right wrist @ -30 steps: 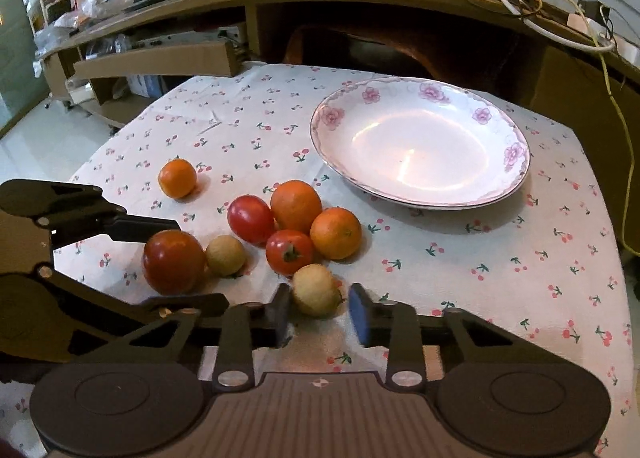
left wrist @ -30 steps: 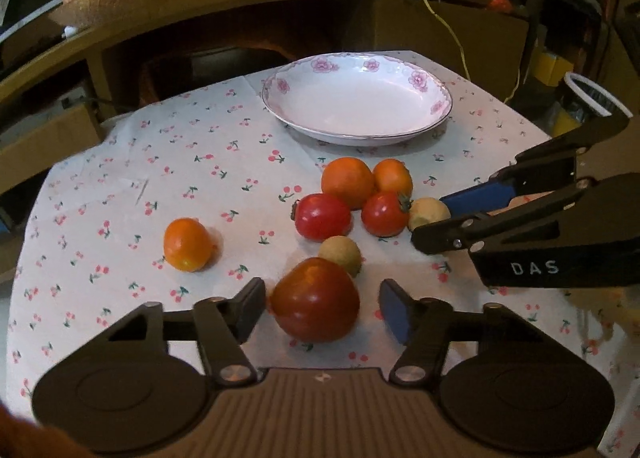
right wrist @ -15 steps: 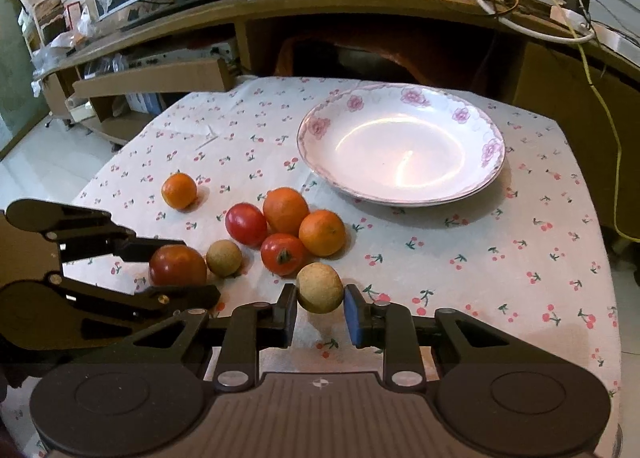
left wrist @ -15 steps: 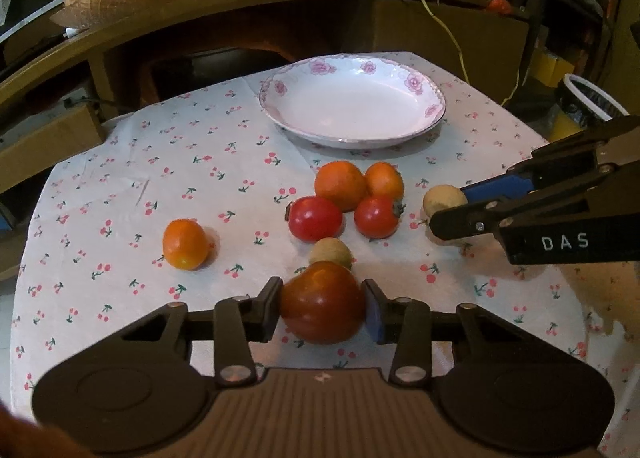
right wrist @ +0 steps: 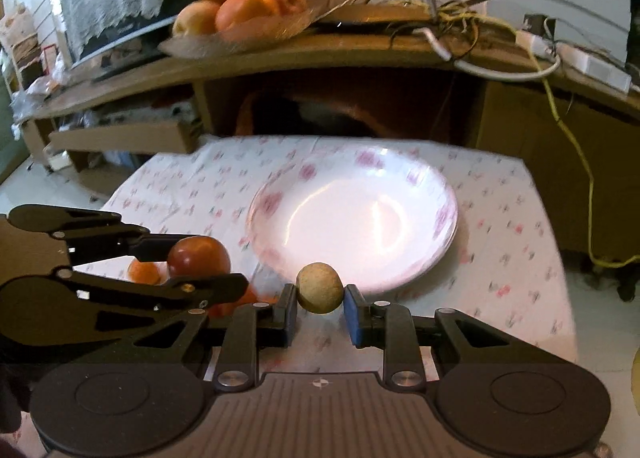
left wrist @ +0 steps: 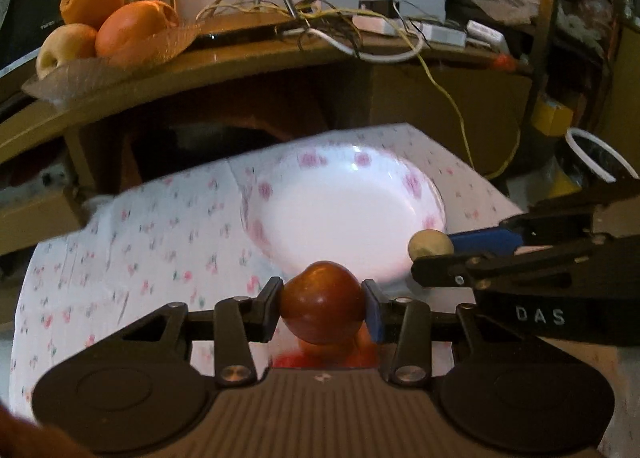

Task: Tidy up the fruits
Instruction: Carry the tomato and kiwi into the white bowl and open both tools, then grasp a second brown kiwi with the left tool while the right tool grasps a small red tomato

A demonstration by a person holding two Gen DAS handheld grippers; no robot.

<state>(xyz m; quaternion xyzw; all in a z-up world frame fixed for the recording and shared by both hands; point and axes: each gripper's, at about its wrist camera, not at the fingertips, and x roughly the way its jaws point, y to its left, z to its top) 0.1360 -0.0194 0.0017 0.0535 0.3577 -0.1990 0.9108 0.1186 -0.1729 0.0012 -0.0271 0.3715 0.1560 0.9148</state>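
Observation:
My left gripper (left wrist: pixel 323 308) is shut on a large dark red tomato (left wrist: pixel 322 302) and holds it above the table, near the front rim of the white flowered plate (left wrist: pixel 400 193). My right gripper (right wrist: pixel 320 308) is shut on a small tan round fruit (right wrist: pixel 319 287), lifted just in front of the plate (right wrist: pixel 420 177). The tan fruit (left wrist: pixel 430 244) also shows in the left wrist view, and the tomato (right wrist: pixel 199 256) in the right wrist view. Other orange and red fruits (left wrist: pixel 320 356) lie on the cloth below, mostly hidden.
The table has a white cloth with a cherry print (right wrist: pixel 512 225). A wooden shelf (left wrist: pixel 224 69) behind holds a dish of oranges and an apple (left wrist: pixel 104 25) and tangled cables (left wrist: pixel 360 33). An orange fruit (right wrist: pixel 143 272) lies behind the left gripper.
Both grippers have lifted their fruits off the cloth and moved forward toward the plate. The remaining fruits have dropped below the view.

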